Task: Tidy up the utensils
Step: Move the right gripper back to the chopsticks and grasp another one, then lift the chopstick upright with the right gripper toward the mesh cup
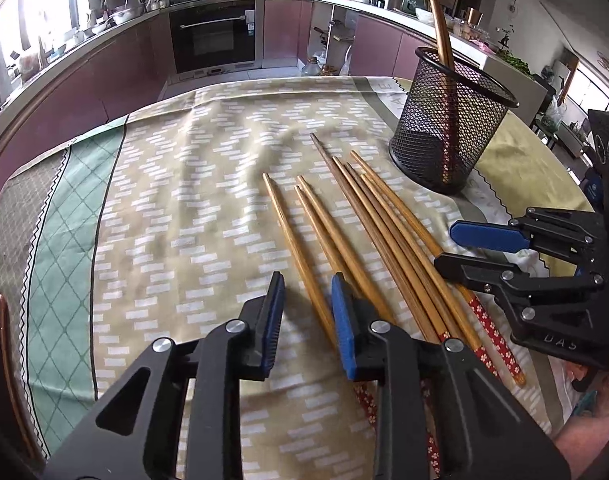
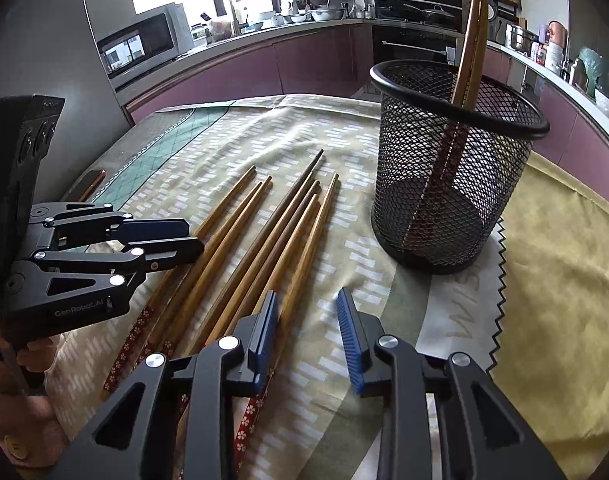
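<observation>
A: Left to right, what lies on the tabletop (image 1: 152, 208)?

B: A patterned cloth (image 1: 208, 152) covers it. The left hand-held gripper (image 1: 308, 304) hovers low over the cloth, blue pads parted by a moderate gap and holding nothing; one chopstick runs beneath the gap, and its right finger (image 1: 344, 328) overlaps the next chopsticks of the row.

A: And the utensils?

B: Loose chopsticks (image 1: 368, 232) lie side by side on the cloth, bare tips pointing away, red flowered ends toward the cameras. Seven can be counted in the right wrist view (image 2: 264, 240).

A: To their right?

B: The right hand-held gripper (image 2: 308, 312) sits at the row's right edge, fingers spread with nothing between them; its left finger (image 2: 266, 340) lies over the outermost chopstick. In the left wrist view it (image 1: 460, 244) reaches in from the side above the flowered ends.

A: Farthest right?

B: A black mesh holder (image 2: 456, 168) stands upright on the cloth, near the tips, with two chopsticks in the holder (image 2: 470, 52) leaning on its rim
</observation>
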